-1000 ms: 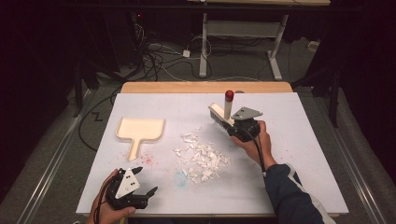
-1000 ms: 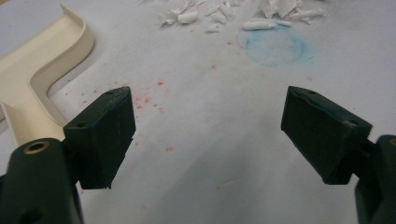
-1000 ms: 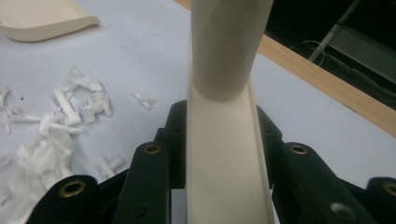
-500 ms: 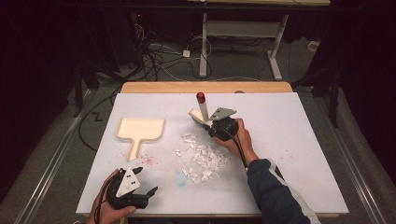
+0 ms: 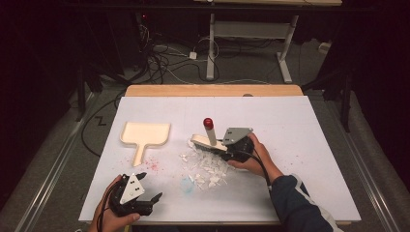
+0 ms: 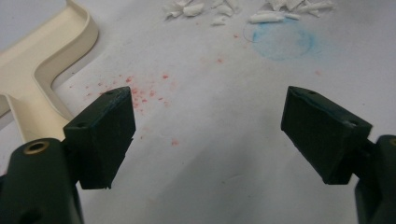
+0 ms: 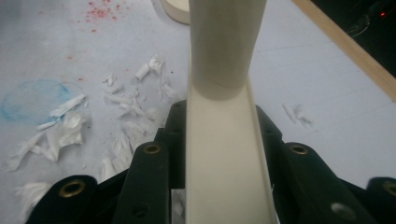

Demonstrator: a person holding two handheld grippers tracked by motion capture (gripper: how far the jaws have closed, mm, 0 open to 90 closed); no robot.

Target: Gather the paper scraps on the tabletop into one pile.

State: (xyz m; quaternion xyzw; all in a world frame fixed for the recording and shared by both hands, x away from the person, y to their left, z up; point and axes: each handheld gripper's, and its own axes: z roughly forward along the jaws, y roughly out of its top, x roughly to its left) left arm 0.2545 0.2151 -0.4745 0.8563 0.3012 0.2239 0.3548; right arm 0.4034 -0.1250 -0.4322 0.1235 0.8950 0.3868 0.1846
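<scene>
Right gripper view: brush (image 7: 219, 154) between right tongs (image 7: 219, 140).

**Bright table, dark room**

Light falls from above onto the white table cover (image 5: 309, 145), which glows evenly while the floor around it sinks into near black. Shadows beside the cream dustpan (image 5: 145, 134) are short and soft. In the right gripper view the brush handle (image 7: 224, 140) nearest the lens is blurred; the paper scraps (image 7: 70, 126) beyond look sharper.
</scene>
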